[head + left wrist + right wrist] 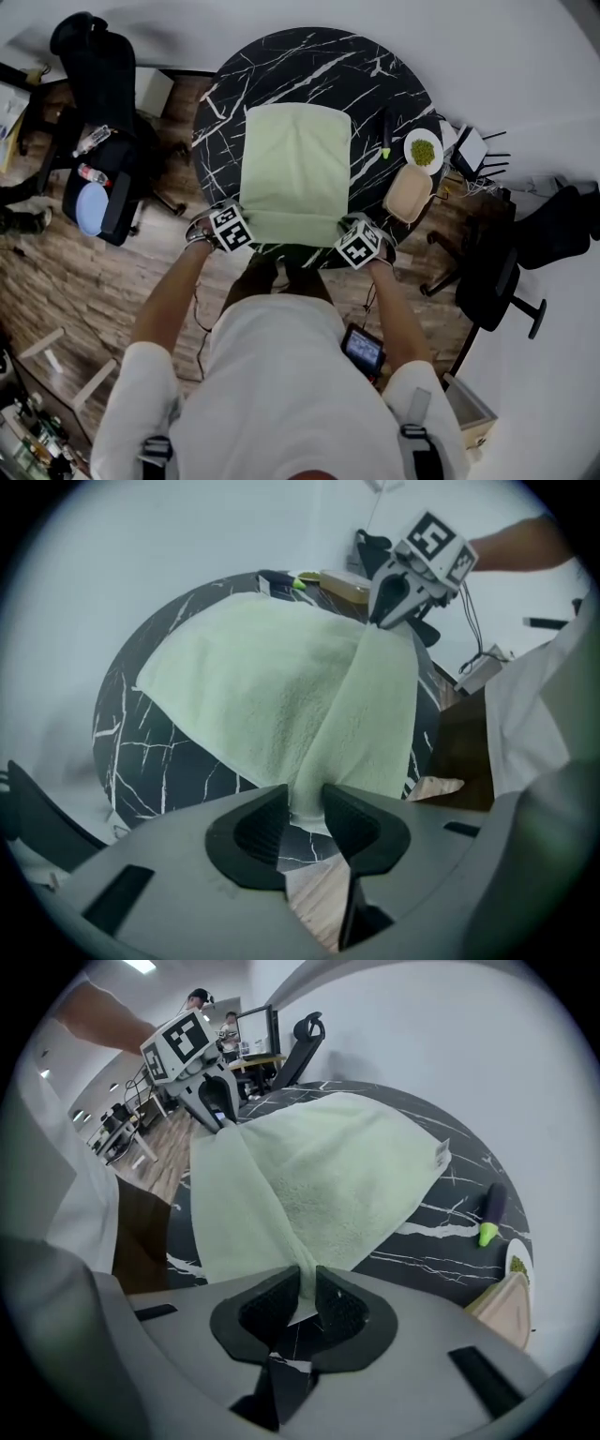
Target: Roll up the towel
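From above, the towel (295, 173) corners hide under the left gripper (302, 810) and right gripper (307, 1296). Both jaws clench them, the left perhaps loosely. Right of them, a plate (411, 147) holds green bits.

A round black marble worktop (281, 66) carries a purple toy eggplant (386, 131), a white plate (410, 150) of green bits and a beige tray (409, 194) near its right edge, with black office chairs (94, 56) on the wooden floor (56, 281) around it.
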A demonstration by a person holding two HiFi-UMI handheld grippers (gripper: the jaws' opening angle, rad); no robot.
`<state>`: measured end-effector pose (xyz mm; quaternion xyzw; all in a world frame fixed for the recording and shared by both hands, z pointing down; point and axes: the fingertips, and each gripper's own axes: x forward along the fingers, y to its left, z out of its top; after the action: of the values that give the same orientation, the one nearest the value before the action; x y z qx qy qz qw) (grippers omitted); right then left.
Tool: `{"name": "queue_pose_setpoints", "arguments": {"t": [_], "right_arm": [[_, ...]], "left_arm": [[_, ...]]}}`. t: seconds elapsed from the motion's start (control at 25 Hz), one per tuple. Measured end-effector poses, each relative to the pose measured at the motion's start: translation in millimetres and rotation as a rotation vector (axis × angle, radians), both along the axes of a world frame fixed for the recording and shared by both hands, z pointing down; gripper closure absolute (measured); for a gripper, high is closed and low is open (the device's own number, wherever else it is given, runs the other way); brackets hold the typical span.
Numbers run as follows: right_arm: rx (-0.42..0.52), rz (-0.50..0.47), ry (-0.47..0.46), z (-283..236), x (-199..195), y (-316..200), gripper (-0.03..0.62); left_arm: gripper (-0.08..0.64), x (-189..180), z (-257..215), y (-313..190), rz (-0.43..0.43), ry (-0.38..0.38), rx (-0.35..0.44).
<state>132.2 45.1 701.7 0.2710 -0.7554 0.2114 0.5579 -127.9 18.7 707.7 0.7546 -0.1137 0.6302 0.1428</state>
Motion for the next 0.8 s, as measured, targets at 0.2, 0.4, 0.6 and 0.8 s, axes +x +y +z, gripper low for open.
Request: {"name": "queue_pose_setpoints", "arguments": {"t": [0.2, 0.4, 0.6, 0.8], "right_arm": [[0.131, 0.062, 0.003, -26, 21, -10, 0.51], [0.255, -0.168, 0.007, -53, 1, 25, 0.563], [0.21, -0.394, 0.036, -29, -21, 77, 0.53], [0.203, -0.409, 0.061, -9, -27, 79, 0.497]], "left_arm": [[0.372, -20, -26, -17, -0.188, 0.117, 0.057], [0.38, -41, -55, -15, -0.276, 0.176, 0.173], [0.38, -5, -45, 64, 0.139, 0.137, 0.169], [0.385, 6, -17, 79, 0.219, 0.066, 0.182]]}}
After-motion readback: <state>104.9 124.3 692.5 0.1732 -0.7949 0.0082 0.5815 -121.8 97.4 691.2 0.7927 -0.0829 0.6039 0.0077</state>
